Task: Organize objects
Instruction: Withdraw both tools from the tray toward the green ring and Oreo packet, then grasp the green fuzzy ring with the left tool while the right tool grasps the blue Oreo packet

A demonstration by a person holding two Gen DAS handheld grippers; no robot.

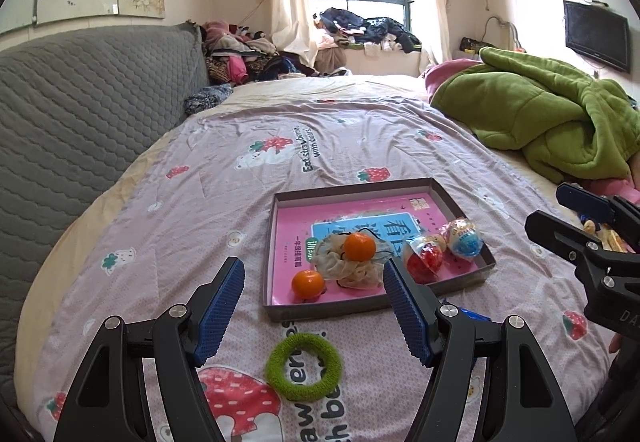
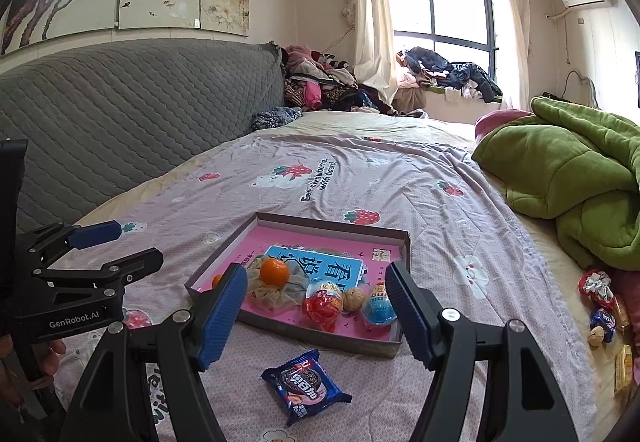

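Two lines of English print on the pink bedspread (image 1: 240,145), "Eat strawberries with bears!", well beyond the shallow cardboard box (image 2: 280,330); "GenRobot.AI" in white on the body of the left gripper (image 2: 100,254), seen from the right wrist view. Large Chinese characters on the blue panel of a pink book (image 2: 320,266) lining the box floor, too partly hidden to read fully. Inside the box: a beige mesh pouch (image 1: 348,270) with one tangerine (image 1: 360,246) resting on it, a second tangerine (image 1: 307,283) just beside the pouch toward the box's near left corner, a red egg-shaped sweet (image 2: 323,304), a walnut (image 2: 354,298) and a blue egg-shaped sweet (image 2: 378,308) side by side along the near wall. Outside the box, just in front of its near wall: a blue Oreo-style biscuit packet (image 2: 306,386) with Chinese lettering, and a green fuzzy hair ring (image 1: 305,366) flat on the bedspread. Well to the right of the box, a small scatter of wrapped snacks (image 2: 604,318) near a green blanket (image 1: 540,113). Both tools angled downward toward the box; left gripper jaws spread wide above the hair ring, nothing between them; right gripper (image 2: 316,314) likewise spread wide above the biscuit packet, holding nothing.
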